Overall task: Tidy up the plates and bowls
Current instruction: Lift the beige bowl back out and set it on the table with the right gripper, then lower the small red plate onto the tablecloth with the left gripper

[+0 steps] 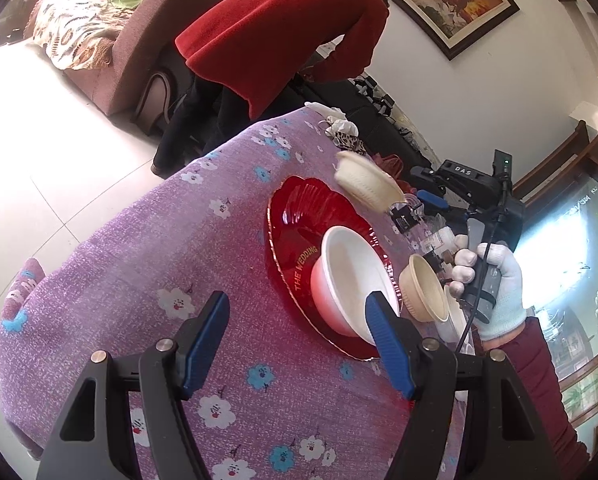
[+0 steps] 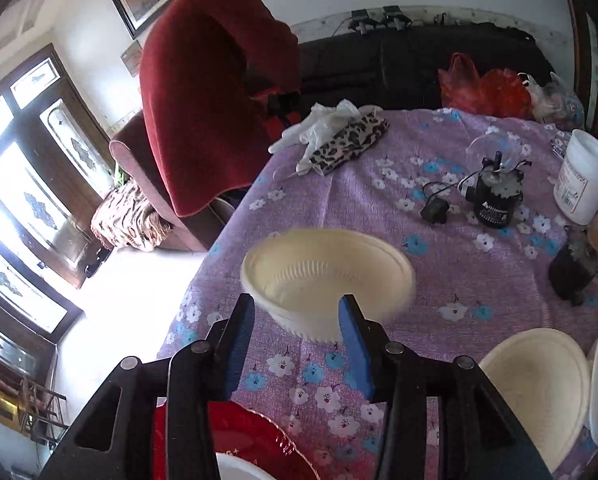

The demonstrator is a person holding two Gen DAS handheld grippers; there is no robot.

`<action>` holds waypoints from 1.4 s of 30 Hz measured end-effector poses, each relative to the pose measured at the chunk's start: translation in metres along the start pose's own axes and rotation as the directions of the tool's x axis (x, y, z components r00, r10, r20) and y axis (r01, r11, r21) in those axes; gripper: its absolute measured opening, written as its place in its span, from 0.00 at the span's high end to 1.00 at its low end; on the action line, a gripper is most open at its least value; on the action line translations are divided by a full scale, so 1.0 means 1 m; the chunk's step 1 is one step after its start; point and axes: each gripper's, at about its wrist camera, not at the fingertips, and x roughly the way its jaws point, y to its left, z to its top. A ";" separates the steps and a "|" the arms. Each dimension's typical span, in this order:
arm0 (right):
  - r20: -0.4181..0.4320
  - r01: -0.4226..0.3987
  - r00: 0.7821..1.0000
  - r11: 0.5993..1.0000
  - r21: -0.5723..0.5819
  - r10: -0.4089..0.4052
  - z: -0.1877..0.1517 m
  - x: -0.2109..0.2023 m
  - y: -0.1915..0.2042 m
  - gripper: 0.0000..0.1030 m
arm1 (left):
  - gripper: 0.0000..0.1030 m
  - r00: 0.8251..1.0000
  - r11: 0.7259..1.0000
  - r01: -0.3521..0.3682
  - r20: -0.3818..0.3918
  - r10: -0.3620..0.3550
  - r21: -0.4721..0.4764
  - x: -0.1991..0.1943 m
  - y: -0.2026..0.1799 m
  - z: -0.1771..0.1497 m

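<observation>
Purple flowered cloth (image 2: 379, 208) lies under both grippers. A red plate (image 1: 299, 216) carrying a white bowl (image 1: 351, 276) sits just ahead of the left gripper (image 1: 299, 344), whose fingers stand apart, empty. The right gripper (image 2: 297, 344) is parted too, a ribbed cream bowl (image 2: 327, 272) just beyond its tips, unpressed.

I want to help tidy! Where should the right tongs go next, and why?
Probably back away from the ribbed cream bowl: the right tongs stand open at its near rim, not pinching it, and the tan bowl nearby sits unstacked.
</observation>
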 end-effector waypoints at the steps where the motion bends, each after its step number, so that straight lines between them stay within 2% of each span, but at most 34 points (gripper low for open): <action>1: 0.011 -0.004 1.000 1.000 -0.006 0.005 -0.002 -0.008 0.000 0.53 | 0.32 1.000 1.000 0.002 0.000 -0.002 0.003 -0.001 -0.002 -0.001; 4: 0.042 -0.023 0.999 0.999 -0.022 0.024 -0.008 -0.032 0.000 0.51 | 0.32 1.000 1.000 0.008 0.003 -0.008 0.015 -0.004 -0.009 -0.004; 6: 0.052 -0.055 0.997 0.998 -0.021 0.056 -0.017 -0.050 -0.004 0.46 | 0.32 1.000 1.000 0.013 0.005 -0.013 0.027 -0.007 -0.015 -0.006; 13: 0.050 -0.140 0.989 0.989 -0.038 0.142 -0.059 -0.102 -0.018 0.41 | 0.31 1.000 0.997 0.016 0.008 -0.017 0.069 -0.014 -0.037 -0.016; 15: 0.047 -0.159 0.986 0.987 -0.032 0.160 -0.073 -0.114 -0.025 0.37 | 0.31 1.000 0.997 0.013 0.009 -0.013 0.082 -0.015 -0.044 -0.020; 26: 0.055 -0.206 0.977 0.978 -0.023 0.207 -0.137 -0.160 -0.071 0.34 | 0.31 0.998 0.981 -0.062 0.020 0.059 0.184 0.001 -0.097 -0.047; 33: 0.146 -0.179 0.973 0.984 -0.014 0.179 -0.164 -0.203 -0.113 0.30 | 0.31 0.997 0.963 -0.070 -0.001 0.073 0.260 0.008 -0.127 -0.063; 42: 0.237 -0.130 0.966 0.987 0.096 0.104 -0.200 -0.257 -0.189 0.24 | 0.30 0.996 0.931 -0.062 -0.034 0.079 0.360 0.021 -0.161 -0.088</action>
